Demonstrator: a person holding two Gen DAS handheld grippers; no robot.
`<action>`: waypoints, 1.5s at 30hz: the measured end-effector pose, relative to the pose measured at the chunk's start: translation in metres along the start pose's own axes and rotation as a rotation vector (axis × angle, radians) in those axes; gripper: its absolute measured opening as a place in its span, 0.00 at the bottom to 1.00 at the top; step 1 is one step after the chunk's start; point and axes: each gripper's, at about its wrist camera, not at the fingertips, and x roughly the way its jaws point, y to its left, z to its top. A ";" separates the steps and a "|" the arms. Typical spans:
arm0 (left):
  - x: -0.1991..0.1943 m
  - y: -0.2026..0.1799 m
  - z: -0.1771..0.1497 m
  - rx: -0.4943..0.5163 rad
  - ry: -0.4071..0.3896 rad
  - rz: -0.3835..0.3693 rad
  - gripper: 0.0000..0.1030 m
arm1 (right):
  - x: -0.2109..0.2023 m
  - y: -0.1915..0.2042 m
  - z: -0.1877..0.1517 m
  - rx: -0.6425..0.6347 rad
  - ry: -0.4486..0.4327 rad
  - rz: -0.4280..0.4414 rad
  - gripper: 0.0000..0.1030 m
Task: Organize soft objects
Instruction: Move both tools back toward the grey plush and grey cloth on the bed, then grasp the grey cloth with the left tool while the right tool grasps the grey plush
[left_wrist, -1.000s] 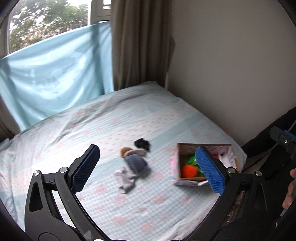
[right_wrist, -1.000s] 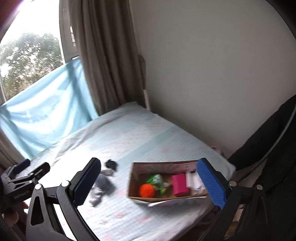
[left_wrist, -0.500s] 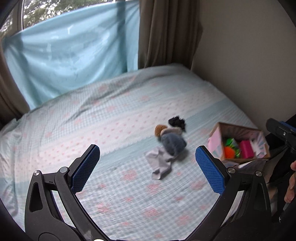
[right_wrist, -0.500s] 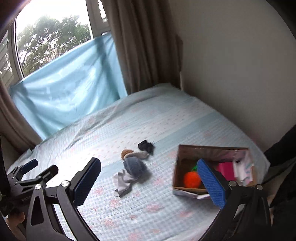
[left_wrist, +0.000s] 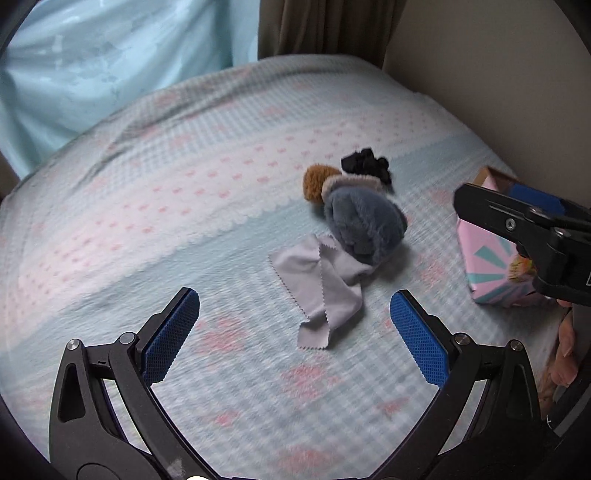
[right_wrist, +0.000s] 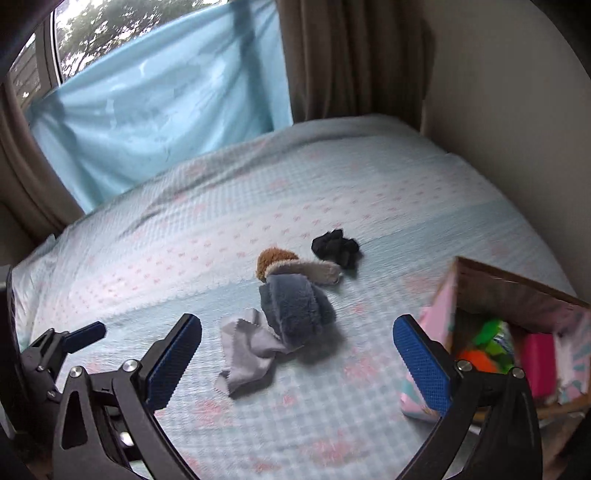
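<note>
Left tongs (left_wrist: 294, 309) spread wide and empty, hovering low over the pale blue checked bed cover (left_wrist: 147, 206), with the crumpled grey cloth with pinked edges (left_wrist: 320, 286) lying framed between the blue pads. Right tongs (right_wrist: 297, 334) likewise spread and holding nothing, aimed at the same heap from beside the pink cardboard box (right_wrist: 434, 325). Next to the cloth and partly lying on it, a fuzzy blue-grey plush toy with a tan-brown head (left_wrist: 360, 218); just past that, a small black fabric scrunchie (left_wrist: 367, 168). Box well to the right on the bed, open-topped, already holding an orange ball (right_wrist: 476, 360), something green and a pink block. Probably best to take the cloth first: drop straight down over a raised fold, not a flat edge, close on a thick bunch, and lift clear before swinging toward the box, so as not to drag the plush along. Worth watching the bed cover too, easily pinched with the cloth. Both tools tilted downward and forward, side by side.
</note>
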 end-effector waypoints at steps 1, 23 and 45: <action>0.012 -0.001 -0.001 0.000 0.004 -0.007 1.00 | 0.012 -0.001 -0.001 -0.006 0.007 0.006 1.00; 0.140 -0.041 -0.015 0.112 0.036 -0.021 0.76 | 0.153 -0.019 -0.013 -0.029 0.137 0.186 0.88; 0.135 -0.041 0.000 0.134 0.077 -0.067 0.07 | 0.138 -0.028 -0.009 0.033 0.111 0.241 0.51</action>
